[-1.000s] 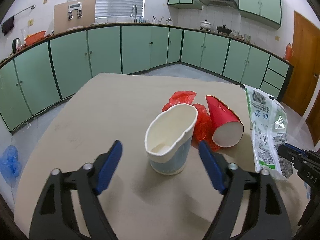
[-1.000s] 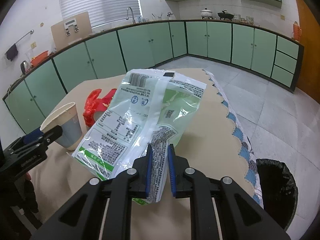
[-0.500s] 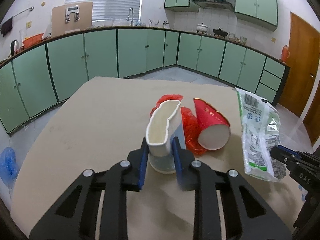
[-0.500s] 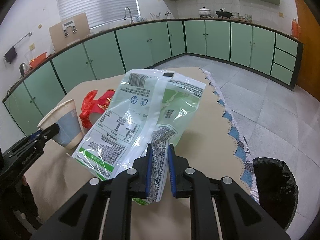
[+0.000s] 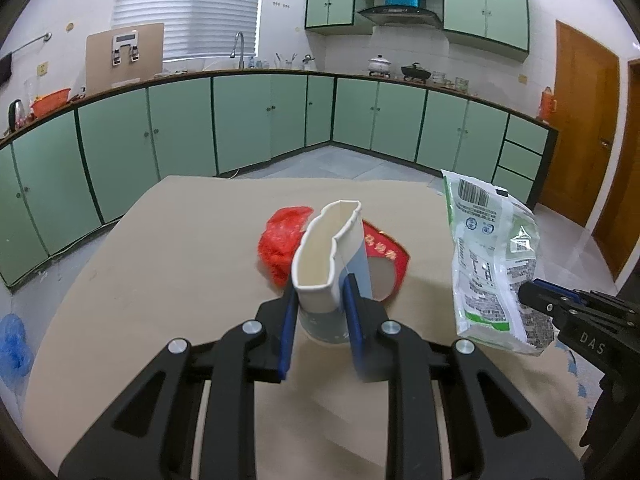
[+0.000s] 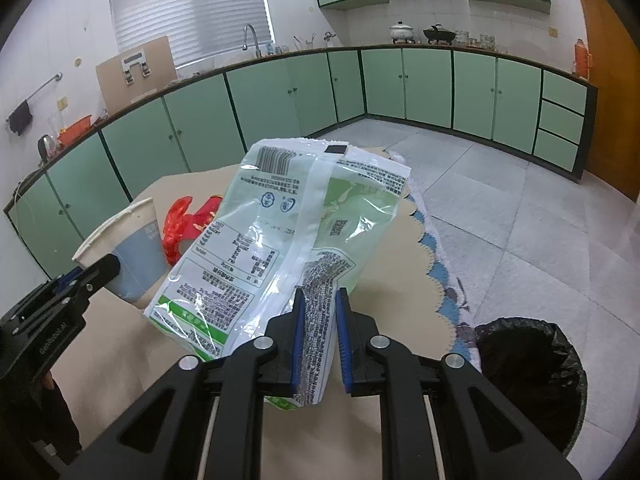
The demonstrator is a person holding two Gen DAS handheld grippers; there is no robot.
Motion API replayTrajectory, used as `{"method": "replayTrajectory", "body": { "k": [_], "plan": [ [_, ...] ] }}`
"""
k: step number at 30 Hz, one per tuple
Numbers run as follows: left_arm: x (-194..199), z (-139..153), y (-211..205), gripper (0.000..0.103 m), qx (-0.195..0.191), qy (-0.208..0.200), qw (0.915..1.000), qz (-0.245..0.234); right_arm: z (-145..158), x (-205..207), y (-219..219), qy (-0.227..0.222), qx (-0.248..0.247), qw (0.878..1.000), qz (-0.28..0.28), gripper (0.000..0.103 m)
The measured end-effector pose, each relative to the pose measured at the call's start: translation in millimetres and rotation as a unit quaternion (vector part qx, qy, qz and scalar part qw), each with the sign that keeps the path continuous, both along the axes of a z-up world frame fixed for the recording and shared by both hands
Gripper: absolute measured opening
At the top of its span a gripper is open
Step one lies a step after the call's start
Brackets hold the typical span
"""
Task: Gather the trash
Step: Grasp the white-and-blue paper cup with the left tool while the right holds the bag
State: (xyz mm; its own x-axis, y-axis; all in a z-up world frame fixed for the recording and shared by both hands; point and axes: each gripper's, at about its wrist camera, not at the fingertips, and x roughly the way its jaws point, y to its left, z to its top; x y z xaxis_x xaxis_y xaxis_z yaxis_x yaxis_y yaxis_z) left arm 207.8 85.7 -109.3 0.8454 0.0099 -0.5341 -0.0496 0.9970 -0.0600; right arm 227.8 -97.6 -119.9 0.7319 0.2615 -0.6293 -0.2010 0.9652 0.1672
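Table (image 5: 168, 264): tan top, scalloped edge with a blue trim on the bin side; it carries the loose trash.
Bin (image 6: 532, 376): black-lined, on the tiled floor just beside the table's edge, below and right of the right gripper.
Wrapper (image 6: 288, 240): clear green-and-white plastic bag with a barcode, held up above the table and tilted, its lower end pinched.
Right gripper (image 6: 320, 336): jaws closed tight on the wrapper's lower end, blue pads pressing both sides.
Cup (image 5: 328, 256): white and pale-blue paper cup, squashed flat-sided at the rim, upright between the left pads.
Left gripper (image 5: 320, 320): jaws clamped on the cup, squeezing its wall inward.
Red cup (image 5: 386, 258): lying on its side on the table just behind the held cup, mouth toward the camera.
Red bag (image 5: 282, 240): crumpled plastic on the table, beside the red cup and left of the held cup.
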Motion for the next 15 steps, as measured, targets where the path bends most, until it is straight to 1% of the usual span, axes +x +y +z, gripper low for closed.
{"method": "replayTrajectory", "body": {
  "k": [6, 15],
  "plan": [
    [-0.5, 4.9, -13.7, 0.021, -0.001, -0.007, 0.9998, -0.017, 7.5, -7.6, -13.5, -0.006, 0.001, 1.0, -0.013, 0.015],
    [-1.4, 10.1, -49.3, 0.021, -0.001, -0.015, 0.9986, -0.051, 18.1, -21.5, -42.3, -0.018, 0.002, 0.999, -0.037, 0.015]
  ]
}}
